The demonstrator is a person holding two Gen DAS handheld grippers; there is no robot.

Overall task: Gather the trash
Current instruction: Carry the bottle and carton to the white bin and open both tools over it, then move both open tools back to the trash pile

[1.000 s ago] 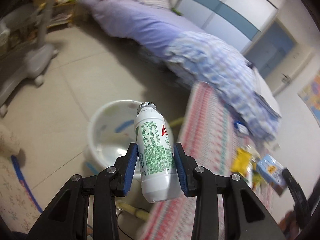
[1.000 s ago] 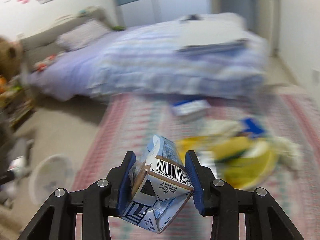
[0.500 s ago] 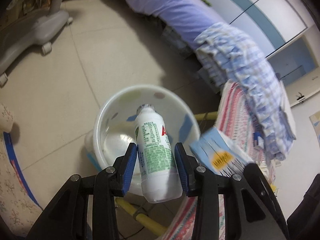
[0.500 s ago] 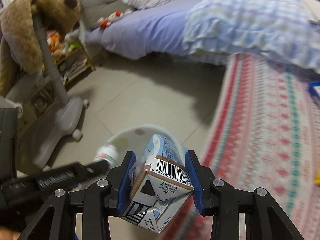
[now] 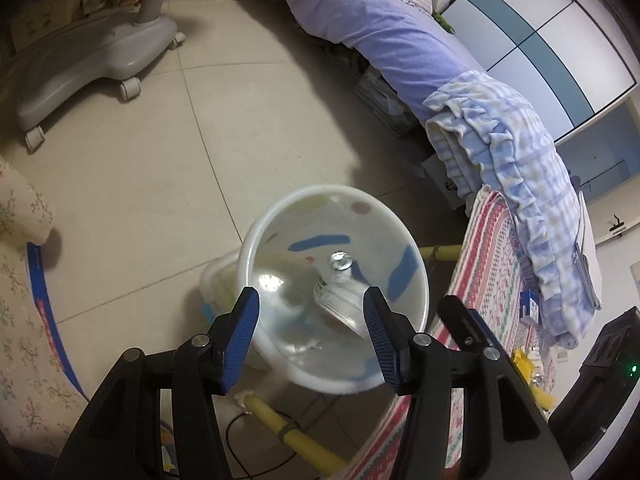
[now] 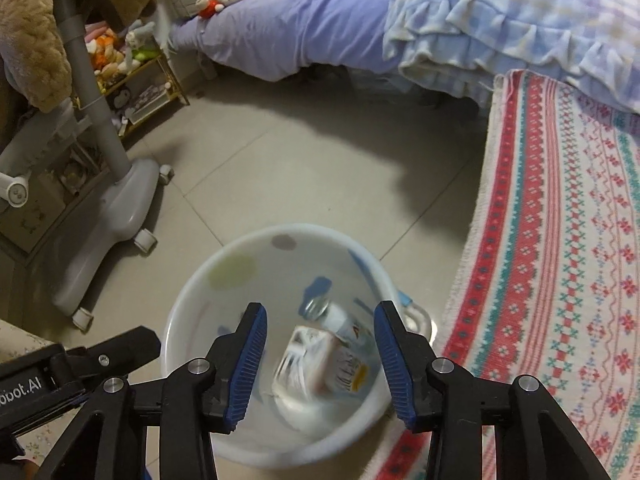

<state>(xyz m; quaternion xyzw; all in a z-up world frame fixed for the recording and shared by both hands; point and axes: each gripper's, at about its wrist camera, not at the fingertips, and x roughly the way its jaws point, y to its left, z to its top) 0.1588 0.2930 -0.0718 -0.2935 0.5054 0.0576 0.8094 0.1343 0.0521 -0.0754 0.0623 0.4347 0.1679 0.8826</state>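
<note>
Floor (image 6: 280, 168): beige tile, grout lines visible. White bin (image 6: 224, 280) with coloured patches sits directly on it; everything below is placed relative to the bin. Red/teal patterned rug (image 6: 560, 280) lies on the tile just right of the bin, its fringe edge almost at the bin wall. Grey wheeled stand base (image 6: 116, 208) is on the tile left of the bin, casters down. Bed with purple sheet (image 6: 312, 24) is beyond the bin, blue checked blanket (image 6: 500, 20) hanging off it toward the rug. Yellow tube (image 5: 292, 432) and a thin black cable (image 5: 240, 432) lie on the tile on the near side of the bin. Floral mat (image 5: 24, 320) with a blue edge sits well left of the bin.
</note>
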